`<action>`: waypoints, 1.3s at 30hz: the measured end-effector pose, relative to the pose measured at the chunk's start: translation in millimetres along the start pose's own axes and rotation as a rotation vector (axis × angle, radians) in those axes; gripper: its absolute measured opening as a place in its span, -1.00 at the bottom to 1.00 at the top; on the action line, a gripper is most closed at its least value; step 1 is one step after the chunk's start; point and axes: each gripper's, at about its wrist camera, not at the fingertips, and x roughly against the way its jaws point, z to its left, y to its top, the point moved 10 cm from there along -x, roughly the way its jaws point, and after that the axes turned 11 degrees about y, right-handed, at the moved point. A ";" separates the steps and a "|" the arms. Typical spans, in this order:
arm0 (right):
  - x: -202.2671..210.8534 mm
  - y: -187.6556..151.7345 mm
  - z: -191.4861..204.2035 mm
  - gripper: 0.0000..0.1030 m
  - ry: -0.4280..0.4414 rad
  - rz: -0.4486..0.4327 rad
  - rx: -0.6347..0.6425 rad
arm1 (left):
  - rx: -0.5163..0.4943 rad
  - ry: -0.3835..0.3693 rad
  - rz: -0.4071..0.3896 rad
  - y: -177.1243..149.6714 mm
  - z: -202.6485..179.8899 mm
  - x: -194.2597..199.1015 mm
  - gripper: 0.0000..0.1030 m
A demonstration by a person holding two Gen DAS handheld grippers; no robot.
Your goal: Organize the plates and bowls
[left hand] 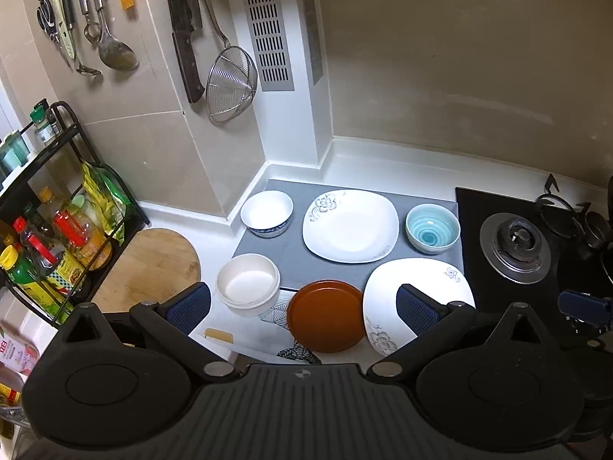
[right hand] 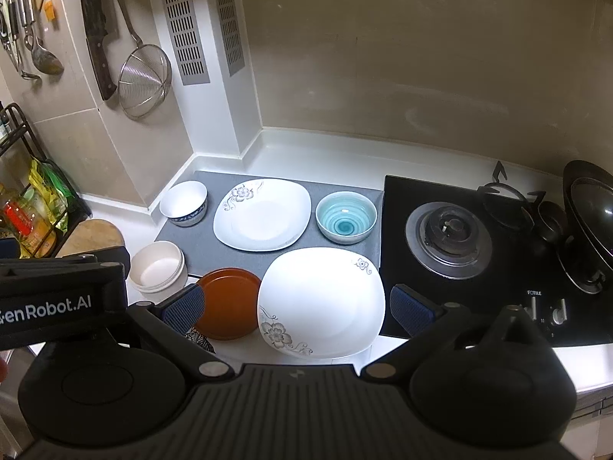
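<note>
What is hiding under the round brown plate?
A white mat with black line patterns pokes out beneath the round brown plate, near the white countertop. How far it reaches under the plate is covered.

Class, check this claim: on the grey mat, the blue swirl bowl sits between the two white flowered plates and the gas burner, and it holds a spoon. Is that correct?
Not quite. The blue swirl bowl is empty; the right wrist view shows no spoon inside. The rest holds: it sits on the grey mat, between the two white flowered plates and the gas burner.

"FOTILE" on stove point(right hand: 534, 293)
</note>
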 end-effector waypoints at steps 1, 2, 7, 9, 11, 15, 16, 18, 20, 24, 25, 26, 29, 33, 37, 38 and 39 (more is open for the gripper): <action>-0.1 1.1 0.2 1.00 -0.003 0.002 0.004 | -0.003 -0.005 0.005 -0.3 -0.7 0.1 0.99; -0.2 1.2 0.9 1.00 -0.006 0.002 0.010 | -0.003 -0.017 0.011 -0.8 -2.0 0.6 0.99; -0.7 -0.2 0.9 0.99 0.008 0.006 0.001 | -0.001 -0.032 0.008 -5.7 -7.5 3.3 0.99; -1.2 -0.4 -0.1 0.99 0.005 0.008 0.007 | 0.001 -0.034 0.010 -7.6 -9.2 2.7 0.99; -1.4 -0.8 -1.0 0.99 0.006 0.008 0.006 | -0.002 -0.032 0.009 -8.0 -9.9 3.1 0.99; -1.8 -2.9 -3.8 0.99 0.010 0.012 -0.002 | -0.008 -0.029 0.015 -7.6 -13.0 2.5 0.99; -1.7 -3.3 -4.7 0.99 0.009 0.013 -0.003 | -0.008 -0.030 0.017 -6.1 -13.0 1.8 0.99; -1.1 -4.9 -6.0 0.99 0.009 0.014 -0.003 | -0.009 -0.030 0.018 -7.1 -14.0 2.1 0.99; -1.0 -5.1 -6.9 0.99 0.008 0.013 -0.003 | -0.008 -0.030 0.018 -7.6 -15.1 2.1 0.99; -1.5 -6.4 -7.8 0.99 0.012 0.016 -0.003 | -0.007 -0.026 0.021 -9.1 -15.5 1.7 0.99; -1.7 -7.0 -7.7 0.99 0.013 0.017 -0.002 | -0.007 -0.026 0.022 -9.3 -15.3 1.5 0.99; -1.5 -7.5 -7.2 0.99 0.013 0.017 -0.001 | -0.005 -0.026 0.022 -9.8 -14.9 1.6 0.99; -1.8 -7.8 -4.9 0.99 0.016 0.018 0.001 | -0.002 -0.023 0.022 -10.6 -13.1 1.6 0.99; -3.5 -9.4 -2.1 0.99 0.018 0.025 0.003 | 0.000 -0.020 0.029 -13.9 -12.5 0.4 0.99; -5.4 -10.6 0.9 0.99 0.019 0.030 0.005 | 0.001 -0.017 0.034 -15.6 -11.8 -0.7 0.99; -5.9 -10.9 1.6 0.99 0.019 0.031 0.005 | 0.001 -0.017 0.034 -16.1 -11.2 -1.0 0.99; -6.6 -10.8 2.2 0.99 0.020 0.031 0.006 | 0.001 -0.015 0.034 -16.8 -10.4 -1.3 0.99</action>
